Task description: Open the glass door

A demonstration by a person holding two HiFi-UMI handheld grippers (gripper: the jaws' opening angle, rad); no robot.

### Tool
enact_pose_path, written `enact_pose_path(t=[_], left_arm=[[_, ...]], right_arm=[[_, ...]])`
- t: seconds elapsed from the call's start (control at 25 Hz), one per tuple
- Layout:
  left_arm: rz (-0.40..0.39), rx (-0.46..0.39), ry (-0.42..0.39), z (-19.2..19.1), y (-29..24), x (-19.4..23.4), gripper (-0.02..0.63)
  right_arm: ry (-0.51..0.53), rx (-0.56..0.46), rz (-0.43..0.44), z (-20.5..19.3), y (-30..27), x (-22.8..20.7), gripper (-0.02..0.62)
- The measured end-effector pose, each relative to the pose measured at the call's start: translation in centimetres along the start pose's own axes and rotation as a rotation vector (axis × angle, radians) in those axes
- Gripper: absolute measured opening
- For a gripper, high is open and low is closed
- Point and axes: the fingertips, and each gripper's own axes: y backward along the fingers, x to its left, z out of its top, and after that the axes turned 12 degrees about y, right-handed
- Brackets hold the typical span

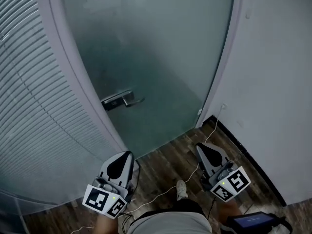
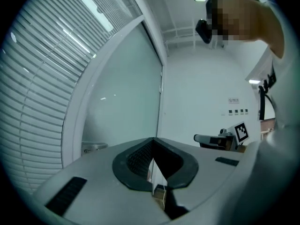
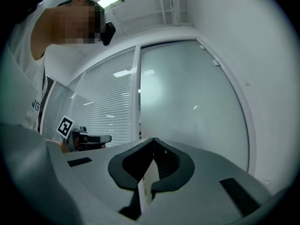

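Observation:
The frosted glass door (image 1: 146, 48) stands shut ahead of me, between a pale frame on its left and a white wall on its right. Its metal lever handle (image 1: 122, 100) sits low at the door's left edge, and shows again as the handle (image 2: 93, 146) in the left gripper view. My left gripper (image 1: 126, 153) is held below the handle and well short of it, jaws shut on nothing. My right gripper (image 1: 200, 146) hangs near the door's lower right corner, also shut and empty. In each gripper view the jaw tips meet: left gripper (image 2: 153, 138), right gripper (image 3: 153, 138).
A glass partition with horizontal blinds (image 1: 29, 106) fills the left side. A white wall (image 1: 273, 82) with a black skirting (image 1: 243, 150) runs along the right. A white cable (image 1: 161, 194) trails over the wooden floor (image 1: 165, 162). A dark device (image 1: 251, 222) hangs at the lower right.

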Motion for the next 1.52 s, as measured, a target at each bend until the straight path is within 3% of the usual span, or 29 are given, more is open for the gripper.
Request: enact_pose_path(t=[0.4,0.52,0.76,1.12,1.32,1.52], left_arm=[[0.236,-0.065,-0.014,2.5,-9.8,2.4,-0.006],[0.314,-0.080,-0.010,2.5,-11.1,3.5,-0.006],[0.399,-0.084,-0.006,1.3,-11.0,5.6,-0.006],[0.395,-0.093,0.010,0.9,-8.9,8.8,-0.006],[0.393,-0.090,0.019,0.7,-8.2,10.3,-0.006],[0.403,-0.083,0.029,0.1,-7.5,10.9,-0.006]], right_arm=[[-0.051,0.023,0.273,-2.4,-11.1,-10.4,0.002],[-0.058,0.041,0.366,-4.0,-14.8,-11.4,0.010],[-0.067,0.082,0.503,-8.1,-20.2,-9.6,0.085],[0.023,0.200,0.561,-13.3,-26.3,-5.2,0.148],[0.113,0.299,0.578,-17.5,-30.1,-4.2,0.180],[0.128,0.382,0.587,-21.4,-32.2,-3.8,0.211]])
